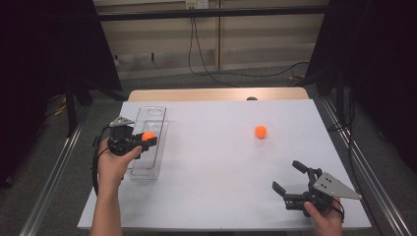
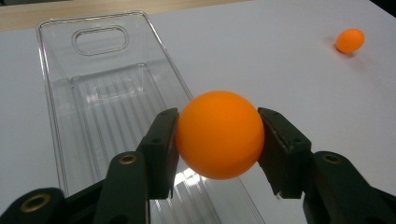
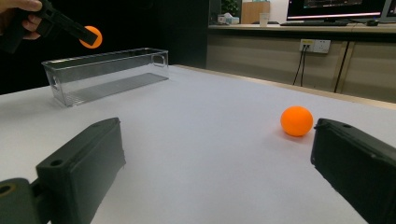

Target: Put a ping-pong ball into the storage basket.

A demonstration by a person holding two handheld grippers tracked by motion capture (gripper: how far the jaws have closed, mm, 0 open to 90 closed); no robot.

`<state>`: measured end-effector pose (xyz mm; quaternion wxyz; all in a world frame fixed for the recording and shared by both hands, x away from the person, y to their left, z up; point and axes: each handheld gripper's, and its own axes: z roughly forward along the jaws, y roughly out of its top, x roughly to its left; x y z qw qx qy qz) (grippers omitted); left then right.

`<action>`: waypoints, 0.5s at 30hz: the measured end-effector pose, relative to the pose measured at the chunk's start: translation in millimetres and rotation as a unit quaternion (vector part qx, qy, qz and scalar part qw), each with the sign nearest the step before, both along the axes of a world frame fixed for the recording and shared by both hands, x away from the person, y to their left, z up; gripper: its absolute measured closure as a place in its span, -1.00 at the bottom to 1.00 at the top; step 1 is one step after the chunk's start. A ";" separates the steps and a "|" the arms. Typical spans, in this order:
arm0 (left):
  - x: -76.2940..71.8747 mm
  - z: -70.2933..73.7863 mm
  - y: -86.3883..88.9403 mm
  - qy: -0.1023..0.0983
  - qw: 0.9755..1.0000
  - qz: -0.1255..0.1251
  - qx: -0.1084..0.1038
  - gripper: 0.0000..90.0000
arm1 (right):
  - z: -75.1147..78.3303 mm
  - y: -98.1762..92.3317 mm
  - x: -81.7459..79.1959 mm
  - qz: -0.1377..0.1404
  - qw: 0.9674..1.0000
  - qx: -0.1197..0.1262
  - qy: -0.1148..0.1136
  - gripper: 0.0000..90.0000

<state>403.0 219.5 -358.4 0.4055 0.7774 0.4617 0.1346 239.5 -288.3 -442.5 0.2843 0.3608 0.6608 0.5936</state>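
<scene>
We see the left hand-held gripper (image 2: 217,135) clamping an orange ball (image 2: 219,134) over the clear tray (image 2: 100,42), whose long axis runs away from us; the right hand-held gripper (image 1: 291,177) gapes empty.

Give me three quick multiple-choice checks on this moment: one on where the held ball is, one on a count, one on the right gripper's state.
1. Where is the held ball?
A. Above the clear tray
B. Lying on the table
C. Between the right gripper's jaws

2. How many orange balls are in view?
A. One
B. Two
C. Three

3. How do the right gripper's jaws stand?
A. Shut on a ball
B. Shut on nothing
C. Open, with nothing in them

Answers:
1. A: the left gripper clamps it over the tray, as the right gripper view shows from the side.
2. B: one is held, and the loose ball lies on the table.
3. C: its jaws stand wide apart, the loose ball farther off.
</scene>
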 end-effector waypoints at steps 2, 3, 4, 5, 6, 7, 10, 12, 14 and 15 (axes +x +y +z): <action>0.0 -0.3 0.6 -0.002 1.000 0.003 -0.001 0.13 | 0.0 -0.1 0.1 0.000 1.000 0.000 0.001 -0.95; 0.1 -0.1 1.3 -0.002 1.000 0.001 0.003 0.13 | 0.0 0.0 0.1 0.000 1.000 0.001 0.001 -0.95; 0.2 -0.7 0.9 -0.001 1.000 0.005 0.001 0.13 | -0.1 0.1 0.0 0.000 1.000 0.001 0.001 -0.95; 0.6 -1.3 1.1 -0.001 1.000 0.005 0.002 0.13 | -0.1 0.2 0.1 0.001 1.000 0.000 0.000 -0.95; 1.1 -2.0 1.4 -0.001 1.000 0.004 0.004 0.13 | 0.0 0.4 0.0 0.001 1.000 0.000 0.001 -0.95; 1.5 -2.9 1.5 -0.001 1.000 0.005 0.005 0.13 | -0.1 0.4 0.0 0.001 1.000 0.000 0.001 -0.95; 2.5 -4.6 2.2 0.000 1.000 0.009 0.007 0.13 | 0.0 0.2 -0.1 0.001 1.000 0.000 0.000 -0.95; 2.7 -5.6 2.9 0.000 1.000 0.013 0.003 0.13 | 0.0 0.0 -0.1 0.000 1.000 0.000 0.001 -0.95; 3.4 -7.1 4.2 0.001 1.000 0.017 0.004 0.13 | -0.1 0.0 0.0 0.000 1.000 0.001 0.001 -0.95; 3.8 -8.0 4.9 0.001 1.000 0.019 0.005 0.13 | -0.1 0.1 0.0 0.000 1.000 0.000 0.001 -0.95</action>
